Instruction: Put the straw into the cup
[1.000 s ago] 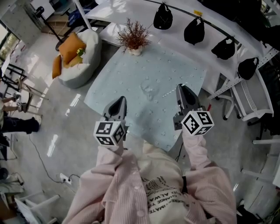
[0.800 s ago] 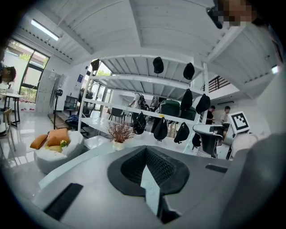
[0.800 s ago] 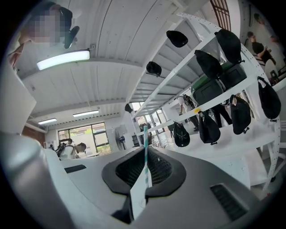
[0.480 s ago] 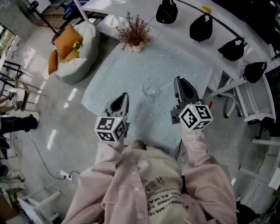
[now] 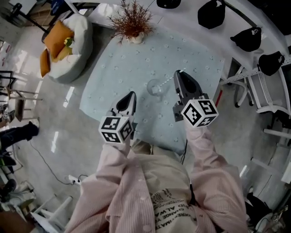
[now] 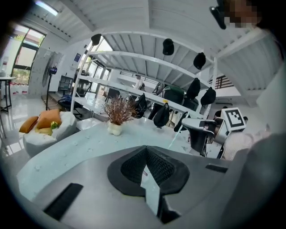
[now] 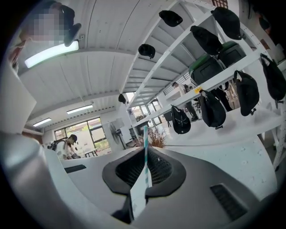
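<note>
A clear cup [image 5: 155, 86] stands upright on the pale blue tablecloth [image 5: 118, 63] in the head view. My right gripper [image 5: 178, 73] is just right of it, shut on a teal-and-white striped straw [image 5: 167, 80] that slants down-left to the cup's rim. In the right gripper view the straw [image 7: 145, 143] rises straight out from between the shut jaws of the right gripper [image 7: 145, 152]. My left gripper [image 5: 130, 95] hangs left of and nearer than the cup, shut with nothing in it. The left gripper view shows its jaws [image 6: 146, 152] together and the right gripper [image 6: 196, 129] with the straw [image 6: 178, 134]; the cup is hidden there.
A potted dry red plant [image 5: 132, 22] stands at the table's far edge. Black caps [image 5: 211, 13] hang on a white rack behind it. A white beanbag with orange cushions [image 5: 63, 45] lies on the floor at left, a white chair [image 5: 268, 91] at right.
My right gripper has carried the straw left and toward the cup, so its free end now reaches the rim. The left gripper has stayed shut beside it. The head view has shifted.
</note>
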`<control>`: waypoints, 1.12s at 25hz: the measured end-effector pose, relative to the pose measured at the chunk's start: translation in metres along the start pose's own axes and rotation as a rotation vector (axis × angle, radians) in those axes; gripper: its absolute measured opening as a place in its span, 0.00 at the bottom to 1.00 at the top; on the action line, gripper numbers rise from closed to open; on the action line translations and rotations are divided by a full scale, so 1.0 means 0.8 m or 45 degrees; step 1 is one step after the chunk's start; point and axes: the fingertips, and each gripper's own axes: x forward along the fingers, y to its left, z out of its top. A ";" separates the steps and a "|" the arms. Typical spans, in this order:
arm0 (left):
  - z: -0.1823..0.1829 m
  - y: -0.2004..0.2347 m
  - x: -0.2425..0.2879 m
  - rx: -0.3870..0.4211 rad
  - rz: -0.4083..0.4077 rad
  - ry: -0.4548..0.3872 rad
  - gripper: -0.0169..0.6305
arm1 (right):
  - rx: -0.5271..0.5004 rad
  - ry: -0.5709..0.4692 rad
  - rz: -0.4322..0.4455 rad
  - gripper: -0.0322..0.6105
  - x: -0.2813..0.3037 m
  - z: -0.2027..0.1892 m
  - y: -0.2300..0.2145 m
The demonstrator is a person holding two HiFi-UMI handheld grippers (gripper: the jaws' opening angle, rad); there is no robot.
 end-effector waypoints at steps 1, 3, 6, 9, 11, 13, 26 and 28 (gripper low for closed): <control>-0.003 0.004 0.007 -0.008 -0.007 0.008 0.03 | 0.002 0.011 0.000 0.07 0.007 -0.007 -0.002; -0.013 0.010 0.018 -0.026 -0.016 0.036 0.03 | 0.010 0.044 0.001 0.07 0.018 -0.025 -0.005; -0.030 0.017 0.029 -0.058 -0.025 0.080 0.03 | 0.018 0.112 0.011 0.07 0.029 -0.056 -0.006; -0.042 0.022 0.042 -0.075 -0.038 0.104 0.03 | 0.021 0.150 0.018 0.07 0.040 -0.078 -0.009; -0.053 0.023 0.045 -0.095 -0.044 0.125 0.03 | 0.032 0.173 0.012 0.07 0.043 -0.090 -0.011; -0.064 0.025 0.046 -0.115 -0.046 0.145 0.03 | 0.047 0.193 0.006 0.07 0.045 -0.102 -0.013; -0.096 0.024 0.056 -0.176 -0.060 0.198 0.03 | 0.078 0.248 -0.022 0.07 0.054 -0.138 -0.026; -0.098 0.023 0.056 -0.181 -0.055 0.199 0.03 | 0.083 0.244 -0.022 0.07 0.055 -0.139 -0.027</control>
